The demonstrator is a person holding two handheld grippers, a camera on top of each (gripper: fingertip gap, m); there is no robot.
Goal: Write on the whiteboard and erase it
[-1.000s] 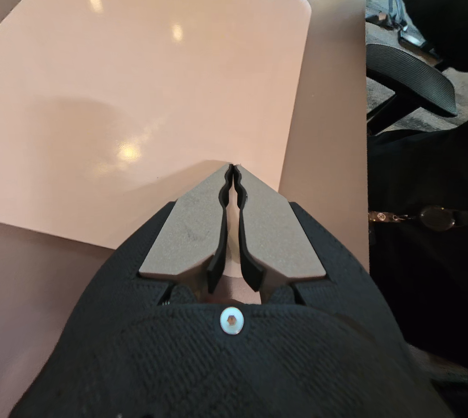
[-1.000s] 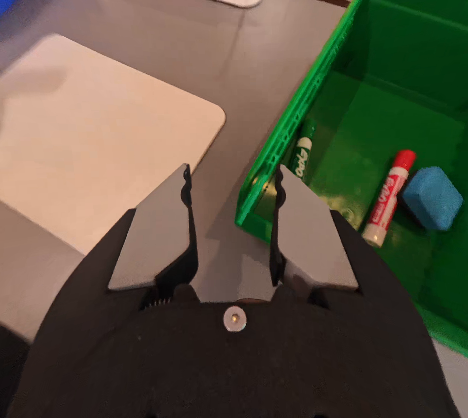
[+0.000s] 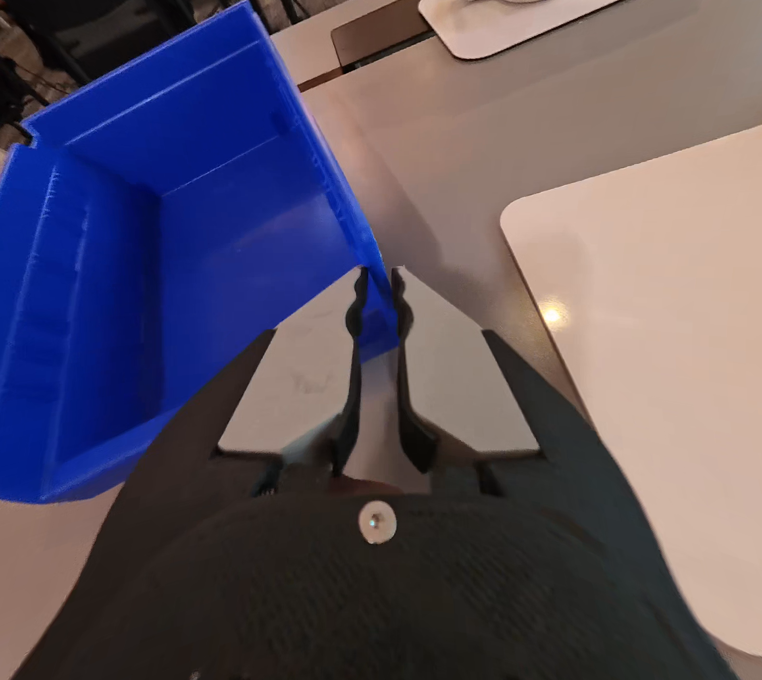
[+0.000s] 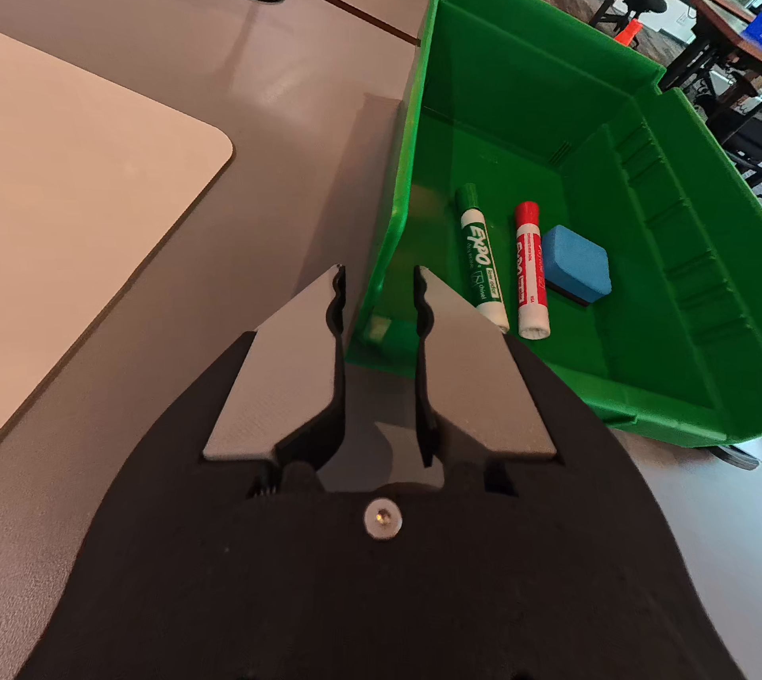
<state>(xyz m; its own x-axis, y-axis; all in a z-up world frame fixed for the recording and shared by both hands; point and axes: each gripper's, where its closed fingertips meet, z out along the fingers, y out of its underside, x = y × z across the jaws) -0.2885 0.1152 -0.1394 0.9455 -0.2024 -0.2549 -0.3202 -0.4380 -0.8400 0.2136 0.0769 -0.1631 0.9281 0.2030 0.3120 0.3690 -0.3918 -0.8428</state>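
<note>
Over the green bin's (image 4: 412,174) near corner, I hold my right gripper (image 4: 378,272) parted and empty, ready for the markers (image 4: 480,260) inside; left gripper (image 3: 379,272) narrowly parted, empty; whiteboard (image 4: 82,182) lies alongside, blank.

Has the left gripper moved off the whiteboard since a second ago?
Yes. The left gripper has swung left: it was over the whiteboard, which now lies to its right, and it points at the blue bin corner, slightly open.
</note>
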